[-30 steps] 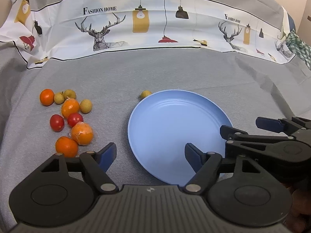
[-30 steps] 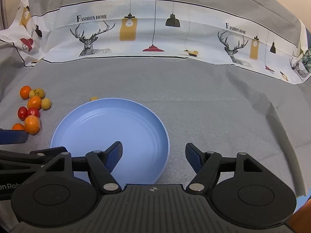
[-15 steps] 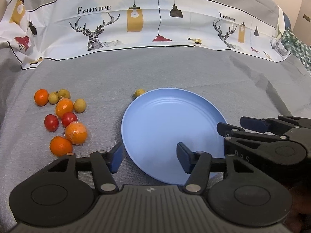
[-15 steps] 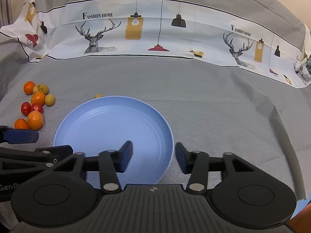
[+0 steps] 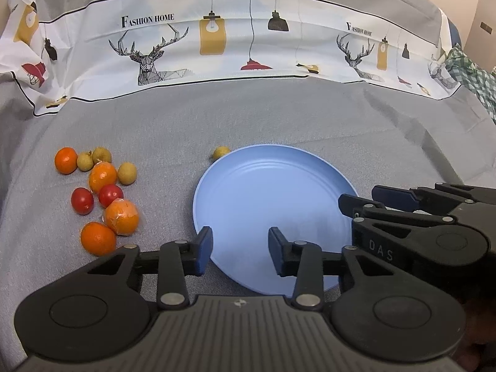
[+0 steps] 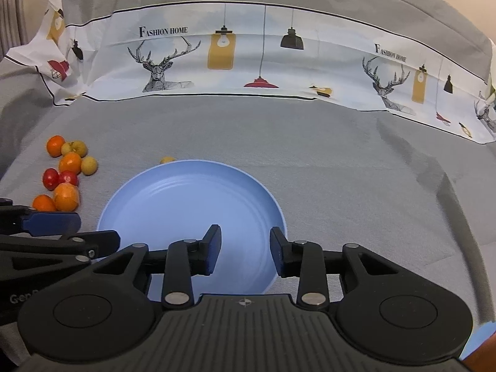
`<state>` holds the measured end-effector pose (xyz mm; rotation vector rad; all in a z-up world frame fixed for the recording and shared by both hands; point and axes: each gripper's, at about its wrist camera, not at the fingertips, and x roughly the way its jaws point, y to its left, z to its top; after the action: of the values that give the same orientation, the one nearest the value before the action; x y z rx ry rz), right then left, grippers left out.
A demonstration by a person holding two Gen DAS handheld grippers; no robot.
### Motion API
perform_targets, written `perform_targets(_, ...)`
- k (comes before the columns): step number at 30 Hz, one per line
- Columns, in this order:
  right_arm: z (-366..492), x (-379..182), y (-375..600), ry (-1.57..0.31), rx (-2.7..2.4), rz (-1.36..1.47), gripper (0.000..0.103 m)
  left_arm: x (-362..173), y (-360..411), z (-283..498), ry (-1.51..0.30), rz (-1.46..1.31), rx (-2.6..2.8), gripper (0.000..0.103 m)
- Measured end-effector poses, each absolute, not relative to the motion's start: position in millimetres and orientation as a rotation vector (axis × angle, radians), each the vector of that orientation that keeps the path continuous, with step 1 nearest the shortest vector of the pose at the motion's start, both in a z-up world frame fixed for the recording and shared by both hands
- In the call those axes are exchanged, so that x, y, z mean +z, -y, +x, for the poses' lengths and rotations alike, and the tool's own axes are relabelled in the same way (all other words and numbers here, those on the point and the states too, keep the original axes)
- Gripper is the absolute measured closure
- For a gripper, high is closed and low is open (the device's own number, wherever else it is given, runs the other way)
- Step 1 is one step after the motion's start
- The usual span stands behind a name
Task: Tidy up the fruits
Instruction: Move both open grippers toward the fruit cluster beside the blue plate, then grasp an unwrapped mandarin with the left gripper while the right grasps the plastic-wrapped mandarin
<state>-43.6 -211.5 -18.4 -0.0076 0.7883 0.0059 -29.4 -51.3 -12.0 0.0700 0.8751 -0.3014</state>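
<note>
Nearest to me, the left gripper hangs over the near edge of the blue plate. Its jaws are spread with a clear gap between them, and they hold nothing. The right gripper is over the near right part of the same plate, and its jaws are also apart and hold nothing. In the left wrist view I see the right gripper from the side, over the right edge of the plate.

The plate lies flat on the grey cloth, and I see no fruit inside it.

To the left of the plate, well apart from it, the fruits lie together in a group on the cloth. The closest to me is an orange, and it touches a wrapped orange just behind it. Then come two red tomatoes side by side, then another orange with a yellow-brown longan beside it. Farthest in this group are one small orange and two more longans.

One single longan lies just beside the far left edge of the plate.

Behind everything, a printed cloth band with deer, lamps and the words "Fashion Home" runs across the back.
</note>
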Motion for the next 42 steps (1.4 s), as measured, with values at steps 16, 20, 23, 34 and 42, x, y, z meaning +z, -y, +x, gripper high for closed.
perform_targets(16,-42,8,199,-0.690,0.013,0.046,0.086,43,23,-40,-0.738,0.193,-0.507,0.096)
perform_targets(20,-40,14,187,-0.681,0.062,0.078,0.082,60,-11,-31,-0.623,0.217,-0.532,0.096)
perform_targets(23,-37,17,172,-0.672,0.100,0.081,0.079,46,-56,-14,-0.664,0.035,-0.458,0.096)
perform_targets(34,-23,4,80,-0.665,0.288,-0.019,0.079,-7,-126,49,-1.050,-0.349,-0.169,0.091)
perform_targets(42,9,-25,52,-0.753,0.318,0.034,0.056,-23,-148,51,-1.103,-0.420,-0.113,0.077)
